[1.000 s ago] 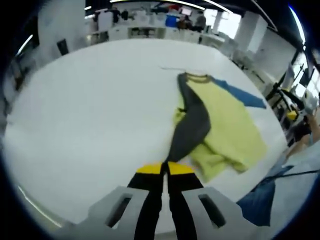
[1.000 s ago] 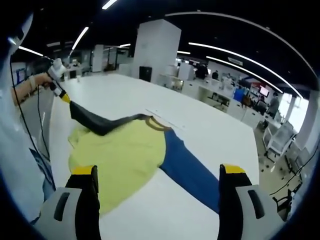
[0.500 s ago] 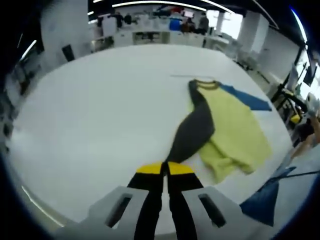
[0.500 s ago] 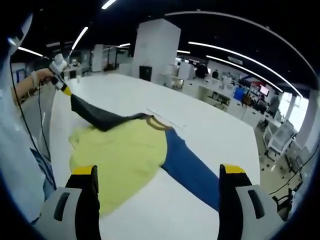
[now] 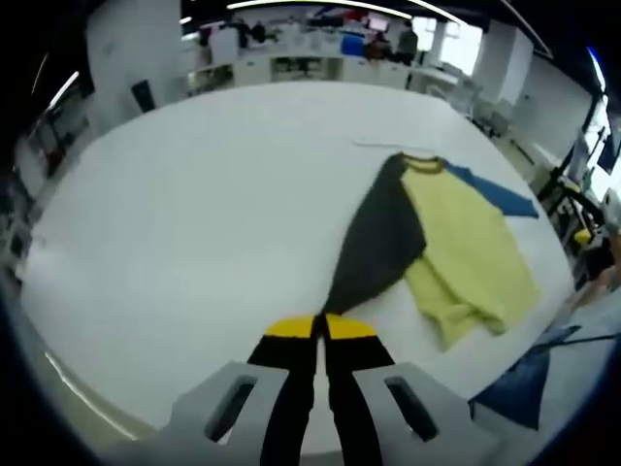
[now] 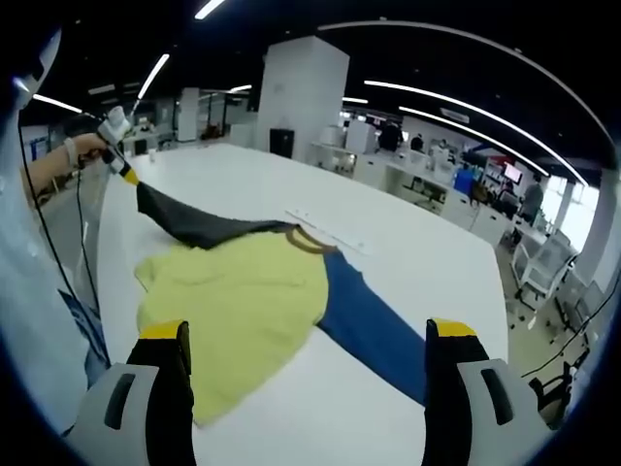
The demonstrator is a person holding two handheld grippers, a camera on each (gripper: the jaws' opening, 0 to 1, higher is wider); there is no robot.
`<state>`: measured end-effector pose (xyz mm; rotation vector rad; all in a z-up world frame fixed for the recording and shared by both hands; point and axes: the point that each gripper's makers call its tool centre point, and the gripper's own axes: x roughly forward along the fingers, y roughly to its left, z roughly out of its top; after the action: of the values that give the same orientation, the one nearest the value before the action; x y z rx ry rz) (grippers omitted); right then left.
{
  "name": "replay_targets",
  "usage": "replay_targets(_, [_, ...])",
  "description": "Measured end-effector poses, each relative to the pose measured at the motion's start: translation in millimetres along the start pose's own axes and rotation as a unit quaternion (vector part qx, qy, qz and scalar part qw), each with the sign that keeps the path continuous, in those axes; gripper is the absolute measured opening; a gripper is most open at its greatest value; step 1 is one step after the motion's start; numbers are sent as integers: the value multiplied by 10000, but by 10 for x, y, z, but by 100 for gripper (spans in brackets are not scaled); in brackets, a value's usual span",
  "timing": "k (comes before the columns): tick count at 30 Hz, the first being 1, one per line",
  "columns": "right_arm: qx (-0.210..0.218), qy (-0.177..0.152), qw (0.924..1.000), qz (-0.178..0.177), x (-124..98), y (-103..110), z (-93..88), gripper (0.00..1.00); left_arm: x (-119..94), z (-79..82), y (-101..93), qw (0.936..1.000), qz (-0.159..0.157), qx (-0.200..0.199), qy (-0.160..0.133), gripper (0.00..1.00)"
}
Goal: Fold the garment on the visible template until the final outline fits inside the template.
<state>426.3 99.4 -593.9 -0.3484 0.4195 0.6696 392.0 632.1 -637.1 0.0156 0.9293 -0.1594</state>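
The dark sleeve [image 5: 376,243] has stretched flatter over the white table [image 5: 194,194], pinched by the left tool [image 5: 320,325]; right tool [image 6: 303,340] gapes.

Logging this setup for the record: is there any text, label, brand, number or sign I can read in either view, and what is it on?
None is readable.
Yellow long-sleeved garment with one dark grey and one blue sleeve: no print or label visible.
White table: plain.
Yellow-tipped black tongs, left and right: no markings.
Distant office screens: too small and blurred.

one garment [image 6: 243,306] (three-coloured), two tongs [image 5: 321,327] [image 6: 304,335], one white table [image 5: 194,214]
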Motion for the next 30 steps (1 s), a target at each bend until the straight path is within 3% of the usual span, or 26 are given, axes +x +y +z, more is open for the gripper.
replay_targets(15, [74, 125, 9998, -149, -19, 11, -15, 100, 223, -120, 217, 9992, -51, -53, 383, 0])
replay_targets(30, [145, 226, 9988, -398, -60, -136, -28, 100, 426, -109, 454, 9978, -20, -69, 652, 0])
